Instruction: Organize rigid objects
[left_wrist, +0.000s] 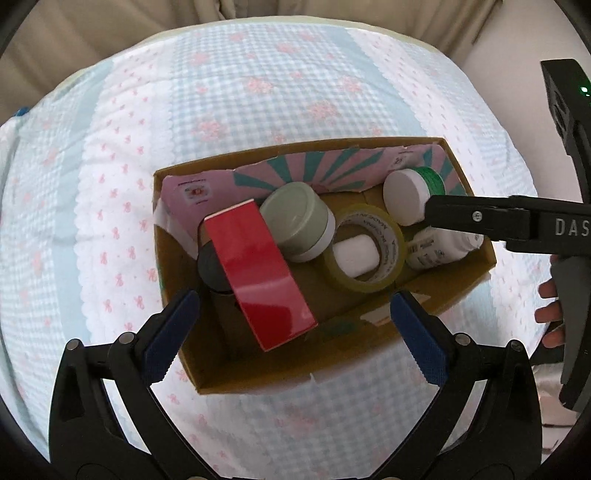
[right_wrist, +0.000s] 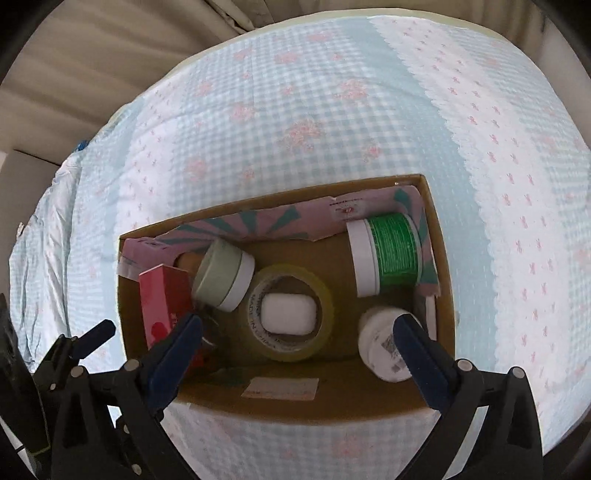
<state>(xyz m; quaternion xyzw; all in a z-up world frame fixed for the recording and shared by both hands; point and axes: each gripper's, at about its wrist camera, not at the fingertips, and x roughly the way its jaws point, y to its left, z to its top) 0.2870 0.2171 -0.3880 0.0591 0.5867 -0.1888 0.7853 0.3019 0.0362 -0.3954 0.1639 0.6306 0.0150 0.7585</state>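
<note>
Sorting looked nearly finished: both tools, left tool (left_wrist: 291, 314) and right tool (right_wrist: 297, 338), hung released and empty above the cardboard box (left_wrist: 484, 254); next I judged withdrawal, pending inspection.

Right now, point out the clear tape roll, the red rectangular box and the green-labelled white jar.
Clear tape roll (right_wrist: 325, 310), right wrist view: right side of the ring.
Red rectangular box (left_wrist: 258, 273), left wrist view: glossy top face.
Green-labelled white jar (right_wrist: 395, 247), right wrist view: green label.

On the bed (left_wrist: 258, 92), a cardboard box (left_wrist: 476, 266) holds a leaning red box (left_wrist: 258, 273), tape roll (left_wrist: 391, 273) and jars, the left gripper (left_wrist: 295, 328) wide open above its near rim.
</note>
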